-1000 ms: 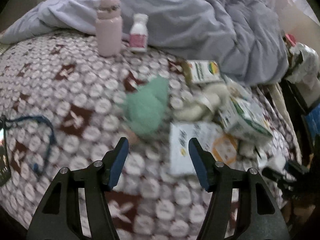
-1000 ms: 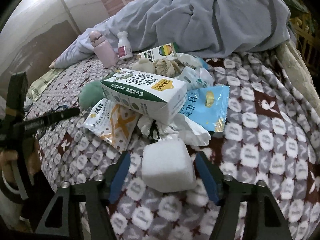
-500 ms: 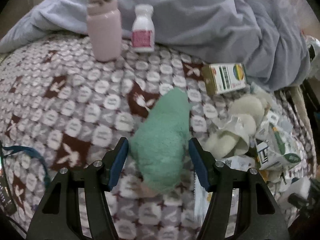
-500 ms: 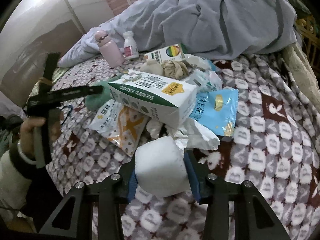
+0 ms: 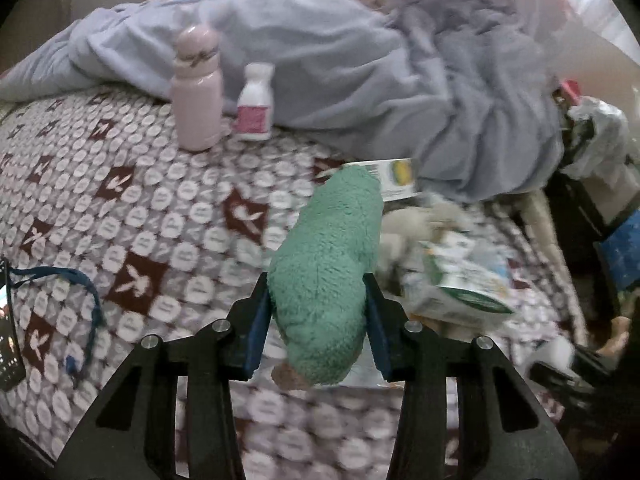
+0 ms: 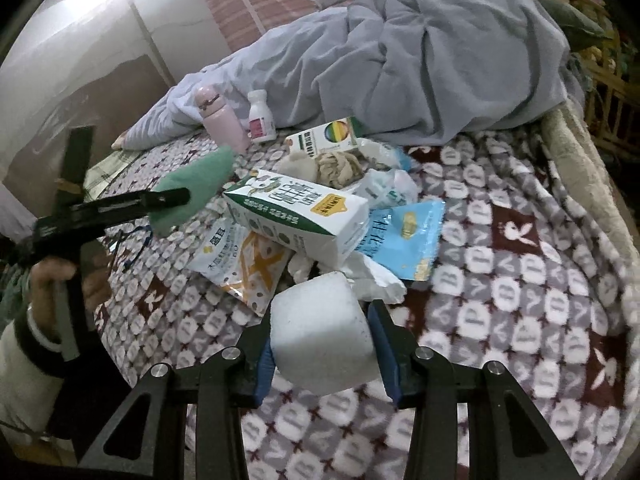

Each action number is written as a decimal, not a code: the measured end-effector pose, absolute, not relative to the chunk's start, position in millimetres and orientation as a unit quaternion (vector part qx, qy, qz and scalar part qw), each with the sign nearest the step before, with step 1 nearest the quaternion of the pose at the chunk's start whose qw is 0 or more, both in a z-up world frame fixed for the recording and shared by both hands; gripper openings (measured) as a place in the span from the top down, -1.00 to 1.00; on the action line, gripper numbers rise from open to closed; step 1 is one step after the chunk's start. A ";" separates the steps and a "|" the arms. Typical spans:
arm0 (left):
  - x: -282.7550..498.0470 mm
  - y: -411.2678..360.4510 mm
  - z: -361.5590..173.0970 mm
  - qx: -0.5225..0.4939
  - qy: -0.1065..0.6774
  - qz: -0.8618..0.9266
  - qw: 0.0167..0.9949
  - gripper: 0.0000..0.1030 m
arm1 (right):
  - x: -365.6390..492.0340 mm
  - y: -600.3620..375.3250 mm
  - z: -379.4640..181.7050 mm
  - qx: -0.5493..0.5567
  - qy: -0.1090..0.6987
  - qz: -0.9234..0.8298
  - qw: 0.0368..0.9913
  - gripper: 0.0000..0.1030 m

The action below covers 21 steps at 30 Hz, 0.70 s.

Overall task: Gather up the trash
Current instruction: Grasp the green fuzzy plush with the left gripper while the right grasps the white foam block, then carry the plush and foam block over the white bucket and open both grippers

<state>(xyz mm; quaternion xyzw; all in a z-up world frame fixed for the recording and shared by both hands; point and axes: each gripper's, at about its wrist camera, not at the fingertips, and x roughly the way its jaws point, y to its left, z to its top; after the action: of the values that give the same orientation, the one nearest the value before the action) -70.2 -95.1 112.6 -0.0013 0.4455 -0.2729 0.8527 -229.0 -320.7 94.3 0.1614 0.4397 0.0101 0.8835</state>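
Note:
My left gripper [image 5: 318, 312] is shut on a fuzzy green cloth [image 5: 328, 264] and holds it above the bed; the cloth also shows in the right wrist view [image 6: 192, 188]. My right gripper [image 6: 322, 344] is shut on a white foam block [image 6: 320, 332], lifted just off the blanket. A trash pile lies beyond it: a green-and-white milk carton [image 6: 300, 216], a white-orange snack bag [image 6: 244, 260], a blue wrapper [image 6: 404, 236], crumpled tissue [image 6: 372, 276] and a small rainbow-print carton [image 6: 324, 136].
A pink bottle [image 5: 196, 92] and a white pill bottle [image 5: 256, 102] stand by the rumpled grey duvet [image 5: 380, 80]. A blue cord [image 5: 80, 300] and a phone [image 5: 8, 328] lie at the left. The bed edge [image 6: 592, 184] runs along the right.
My left gripper closed on the green cloth and lifted it. My right gripper closed on the foam block and raised it slightly.

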 end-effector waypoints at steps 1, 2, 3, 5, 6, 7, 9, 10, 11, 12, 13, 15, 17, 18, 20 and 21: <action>-75.4 -97.8 116.3 -0.003 0.443 -0.279 0.852 0.20 | -230.7 -322.6 95.0 0.161 0.440 0.005 0.883 0.19; -81.7 -101.3 120.3 -0.006 0.441 -0.286 0.851 0.20 | -233.1 -324.3 96.0 0.160 0.439 0.001 0.884 0.19; -87.3 -105.0 123.1 -0.007 0.440 -0.293 0.849 0.20 | -235.0 -325.9 97.2 0.161 0.438 -0.002 0.884 0.19; -97.6 -114.0 128.1 -0.008 0.438 -0.306 0.845 0.20 | -239.4 -329.7 99.7 0.160 0.436 -0.008 0.885 0.19; -102.6 -119.4 130.4 -0.007 0.437 -0.313 0.843 0.20 | -241.9 -331.9 101.2 0.157 0.435 -0.015 0.886 0.19; -107.5 -124.3 132.5 -0.006 0.435 -0.320 0.842 0.20 | -244.3 -334.3 102.4 0.154 0.435 -0.021 0.887 0.19; -118.2 -135.3 137.5 0.000 0.428 -0.332 0.841 0.20 | -248.7 -340.0 103.8 0.156 0.433 -0.029 0.887 0.19; -123.6 -140.4 139.6 0.004 0.425 -0.338 0.840 0.20 | -250.6 -343.0 104.3 0.158 0.432 -0.032 0.887 0.19; -127.9 -146.2 141.2 0.009 0.423 -0.343 0.839 0.20 | -253.7 -347.3 105.2 0.159 0.430 -0.038 0.888 0.19; -131.9 -152.1 142.6 0.013 0.421 -0.348 0.837 0.20 | -256.7 -350.0 105.8 0.160 0.429 -0.043 0.888 0.19; -135.2 -155.7 143.8 0.016 0.420 -0.352 0.837 0.20 | -258.7 -353.6 106.4 0.160 0.428 -0.048 0.888 0.19; -143.5 -168.7 146.1 0.024 0.414 -0.362 0.835 0.20 | -263.0 -362.1 107.3 0.161 0.428 -0.061 0.887 0.19; -148.5 -178.3 146.7 0.027 0.414 -0.370 0.832 0.20 | -267.2 -370.8 107.7 0.159 0.430 -0.075 0.886 0.19; -150.9 -183.3 146.9 0.028 0.414 -0.374 0.830 0.20 | -269.2 -373.4 108.1 0.157 0.431 -0.080 0.885 0.19; -155.0 -192.7 145.9 0.034 0.413 -0.380 0.827 0.20 | -274.1 -382.4 108.4 0.159 0.430 -0.093 0.884 0.19; -157.4 -198.2 145.5 0.038 0.413 -0.384 0.825 0.20 | -277.3 -385.6 108.6 0.161 0.429 -0.096 0.884 0.19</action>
<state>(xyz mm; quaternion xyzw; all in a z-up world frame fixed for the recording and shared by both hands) -157.4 -198.2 145.5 0.0379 0.4132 -0.3835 0.8251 -277.3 -385.6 108.6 0.1610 0.4287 -0.0957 0.8838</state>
